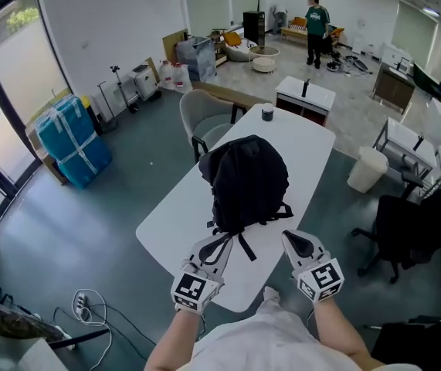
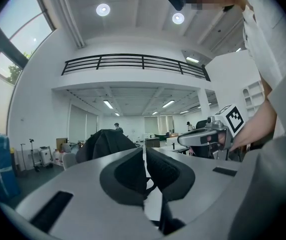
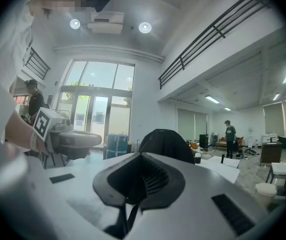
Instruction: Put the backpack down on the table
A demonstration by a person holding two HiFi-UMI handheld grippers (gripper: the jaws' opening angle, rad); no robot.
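Nearest, the left gripper (image 2: 145, 160) and right gripper (image 3: 135, 180) each have jaws clamped together on a thin black strap (image 2: 165, 222). Just beyond, the black backpack (image 1: 247, 180) stands upright on the white table (image 1: 166, 224). A chair (image 1: 205, 113) sits farther back.

left gripper (image 1: 218, 247) and right gripper (image 1: 298, 242) held side by side, pointing forward, roughly level. fingers (image 2: 127, 174) of each closed tight on a backpack strap (image 2: 167, 216).

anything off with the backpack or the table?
Nothing stands out. The backpack rests on the table, no spill or damage; left gripper and right gripper are each shut on a strap.
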